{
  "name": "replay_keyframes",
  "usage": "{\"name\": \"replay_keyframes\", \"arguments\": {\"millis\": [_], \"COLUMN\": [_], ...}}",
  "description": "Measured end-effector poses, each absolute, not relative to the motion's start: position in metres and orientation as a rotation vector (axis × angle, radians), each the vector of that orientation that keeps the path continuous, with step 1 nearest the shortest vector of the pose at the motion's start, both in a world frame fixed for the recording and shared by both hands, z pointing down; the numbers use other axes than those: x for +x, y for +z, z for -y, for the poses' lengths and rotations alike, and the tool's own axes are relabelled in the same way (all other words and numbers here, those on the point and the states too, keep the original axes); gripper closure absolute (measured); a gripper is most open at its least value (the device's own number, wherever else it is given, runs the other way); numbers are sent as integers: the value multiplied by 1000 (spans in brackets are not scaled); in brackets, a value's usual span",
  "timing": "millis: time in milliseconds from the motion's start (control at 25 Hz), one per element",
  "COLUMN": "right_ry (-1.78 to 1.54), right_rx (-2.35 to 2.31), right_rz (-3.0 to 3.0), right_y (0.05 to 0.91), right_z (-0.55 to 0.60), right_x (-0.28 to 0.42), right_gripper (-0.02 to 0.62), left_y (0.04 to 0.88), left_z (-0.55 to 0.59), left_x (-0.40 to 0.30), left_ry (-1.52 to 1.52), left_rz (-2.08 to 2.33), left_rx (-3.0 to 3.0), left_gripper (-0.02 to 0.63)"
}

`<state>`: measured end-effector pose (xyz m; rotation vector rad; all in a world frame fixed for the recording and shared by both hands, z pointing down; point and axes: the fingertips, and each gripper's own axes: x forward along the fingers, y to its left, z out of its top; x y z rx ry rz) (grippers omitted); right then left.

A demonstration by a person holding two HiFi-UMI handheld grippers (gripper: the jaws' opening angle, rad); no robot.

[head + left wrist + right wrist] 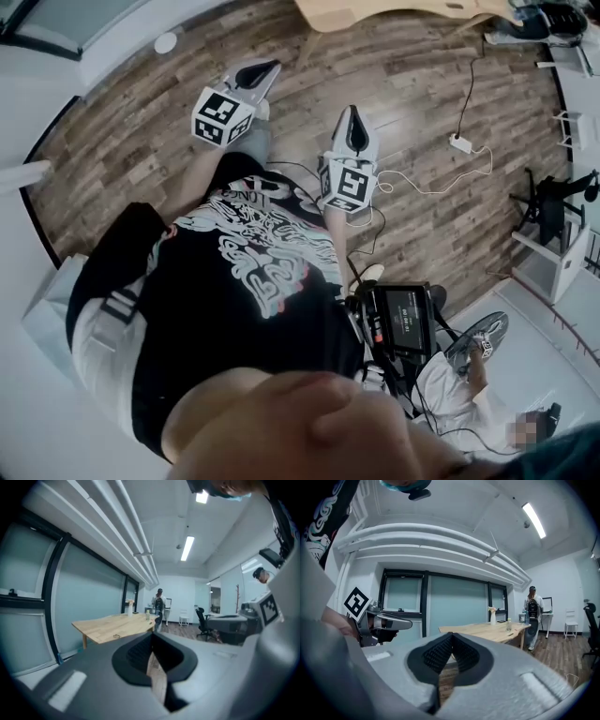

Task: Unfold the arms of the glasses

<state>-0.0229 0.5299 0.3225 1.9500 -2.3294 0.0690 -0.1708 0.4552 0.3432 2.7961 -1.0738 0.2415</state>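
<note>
Glasses cannot be identified with certainty. A small thin object [116,636] lies on the near part of the wooden table [133,623] and may be them, but it is too small to tell. It is well apart from both tools, ahead of them.

Left tool [153,639]: jaws clenched, ribbed pads meeting at the tip, nothing between them. Right tool [451,640]: jaws likewise pressed together and gripping nothing. In the head view both tools are held side by side in front of the person's black shirt [253,281], over the wood-plank floor [141,141], tips pointing away from the body. Each carries a marker cube [223,117] with black-and-white square patterns.

Writing: the white lettering on the shirt is too warped to read reliably. A small screen [405,319] at the person's right side shows text too small to read.

Farther out, a white power strip [459,143] with its cable lies on the floor. On the far end of the table stand a vase [492,617] with flowers and a bottle [508,624]. A person with a backpack [532,607] stands just beyond that end.
</note>
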Motion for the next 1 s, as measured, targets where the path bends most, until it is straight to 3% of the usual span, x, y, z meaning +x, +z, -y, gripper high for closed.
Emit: {"name": "replay_keyframes", "arguments": {"millis": [1000], "right_ry": [206], "right_rx": [1959], "right_rz": [2149], "right_y": [371], "right_z": [-99], "right_x": [55], "right_gripper": [597], "left_y": [387], "left_z": [-17], "left_x": [-87], "left_ry": [411], "left_rz": [958], "left_rx": [2898], "left_gripper": [617]}}
